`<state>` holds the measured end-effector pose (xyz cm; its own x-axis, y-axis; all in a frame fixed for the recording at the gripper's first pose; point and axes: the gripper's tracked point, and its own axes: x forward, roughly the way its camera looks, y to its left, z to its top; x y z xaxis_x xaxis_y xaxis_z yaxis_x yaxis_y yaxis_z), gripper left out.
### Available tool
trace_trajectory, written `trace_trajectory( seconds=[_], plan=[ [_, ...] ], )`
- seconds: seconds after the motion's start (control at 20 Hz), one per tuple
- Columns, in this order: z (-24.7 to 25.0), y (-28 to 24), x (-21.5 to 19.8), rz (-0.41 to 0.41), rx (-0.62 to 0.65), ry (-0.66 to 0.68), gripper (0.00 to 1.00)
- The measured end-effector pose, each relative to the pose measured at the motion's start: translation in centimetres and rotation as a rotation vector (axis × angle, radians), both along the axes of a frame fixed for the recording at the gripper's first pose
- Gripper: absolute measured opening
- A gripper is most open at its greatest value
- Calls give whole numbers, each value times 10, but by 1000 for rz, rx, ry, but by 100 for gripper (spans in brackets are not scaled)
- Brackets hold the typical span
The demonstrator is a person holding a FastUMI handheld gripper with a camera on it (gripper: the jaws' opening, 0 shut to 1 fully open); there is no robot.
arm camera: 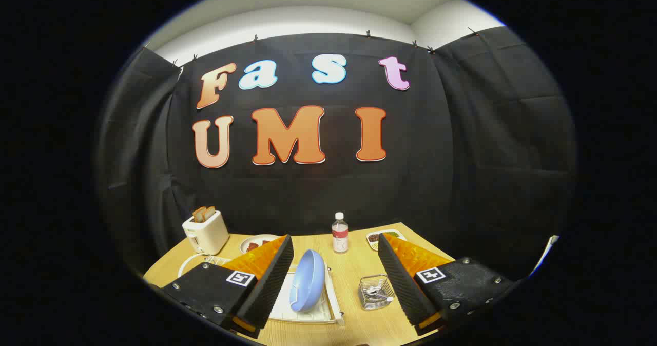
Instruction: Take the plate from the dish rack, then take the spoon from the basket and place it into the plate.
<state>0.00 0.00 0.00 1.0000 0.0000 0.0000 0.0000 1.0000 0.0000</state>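
Observation:
A light blue plate [308, 280] stands on edge in a white dish rack [332, 301] on the wooden table, between my fingers and nearer the left one. To the right of the rack sits a small wire basket [374, 292] with a metal spoon [379, 295] lying in it, close to the right finger. My gripper [333, 284] is open, held above the table, with nothing pressed between its fingers. The left finger hides the rack's left part.
A white toaster [206, 231] with bread slices stands at the back left, a cable beside it. A plate of food [255, 243] lies behind the left finger. A water bottle [340, 233] stands at the back middle, and a food dish [380, 238] at the back right.

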Motion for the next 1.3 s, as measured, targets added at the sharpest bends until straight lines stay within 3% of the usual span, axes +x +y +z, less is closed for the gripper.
trace_trajectory(
  seconds=[0.4, 0.95, 1.3],
  plan=[
    [-4, 0, 5, 13, 25, 23, 98],
    [-37, 12, 28, 44, -58, 112, 99],
    [-72, 24, 63, 71, -131, 212, 99]
  ],
)
